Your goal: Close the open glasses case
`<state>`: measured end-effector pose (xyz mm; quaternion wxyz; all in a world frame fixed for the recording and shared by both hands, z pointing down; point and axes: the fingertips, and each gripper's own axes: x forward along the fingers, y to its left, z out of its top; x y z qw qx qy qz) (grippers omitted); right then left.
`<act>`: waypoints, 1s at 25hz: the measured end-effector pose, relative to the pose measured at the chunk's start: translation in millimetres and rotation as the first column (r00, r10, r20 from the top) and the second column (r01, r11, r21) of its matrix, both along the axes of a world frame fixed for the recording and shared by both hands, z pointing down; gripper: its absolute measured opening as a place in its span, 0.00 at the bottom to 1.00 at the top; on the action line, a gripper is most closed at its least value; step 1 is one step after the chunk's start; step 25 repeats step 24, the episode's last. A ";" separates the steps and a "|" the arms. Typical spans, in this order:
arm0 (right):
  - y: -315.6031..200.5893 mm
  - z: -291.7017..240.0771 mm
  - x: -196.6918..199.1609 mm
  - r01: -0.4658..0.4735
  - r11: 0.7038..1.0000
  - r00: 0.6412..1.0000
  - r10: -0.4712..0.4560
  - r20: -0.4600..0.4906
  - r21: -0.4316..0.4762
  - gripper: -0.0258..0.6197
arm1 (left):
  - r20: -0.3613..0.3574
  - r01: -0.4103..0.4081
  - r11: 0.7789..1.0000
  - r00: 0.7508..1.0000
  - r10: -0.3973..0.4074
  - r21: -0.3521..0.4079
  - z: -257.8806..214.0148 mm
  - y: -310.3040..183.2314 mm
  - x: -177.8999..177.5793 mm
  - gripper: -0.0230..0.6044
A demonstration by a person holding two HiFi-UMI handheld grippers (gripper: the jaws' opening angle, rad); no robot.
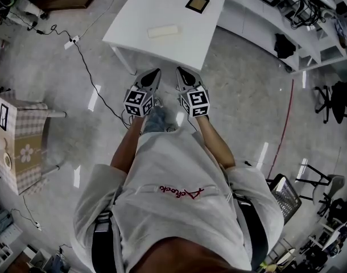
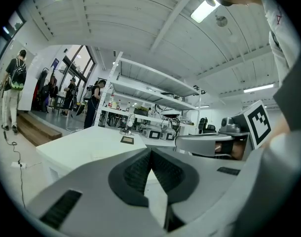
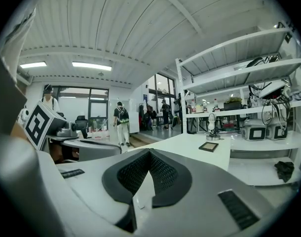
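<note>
Glasses case, a pale oblong, lies on the white worktop, well ahead of the left gripper and right gripper, both closed, empty. Arriving too fast, their tips could shove the light case across instead of folding its lid.

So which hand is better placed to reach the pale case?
Left, marginally: the left tool sits squarely before the case; the right tool faces only its end. Both shut, short of the table.
</note>
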<state>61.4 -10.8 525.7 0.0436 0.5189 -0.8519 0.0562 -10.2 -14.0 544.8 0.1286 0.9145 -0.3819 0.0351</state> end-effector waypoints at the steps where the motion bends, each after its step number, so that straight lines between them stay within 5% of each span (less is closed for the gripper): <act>1: 2.6 -0.5 0.0 -0.002 1.000 1.000 0.002 0.003 0.002 0.07 | 0.000 -0.001 1.000 1.000 0.001 0.000 0.1 3.0 0.5 0.07; 25: 31.9 4.3 -9.3 0.022 1.000 1.000 -0.022 -0.017 0.000 0.07 | 0.006 -0.002 1.000 1.000 0.002 0.016 -2.8 29.8 0.4 0.07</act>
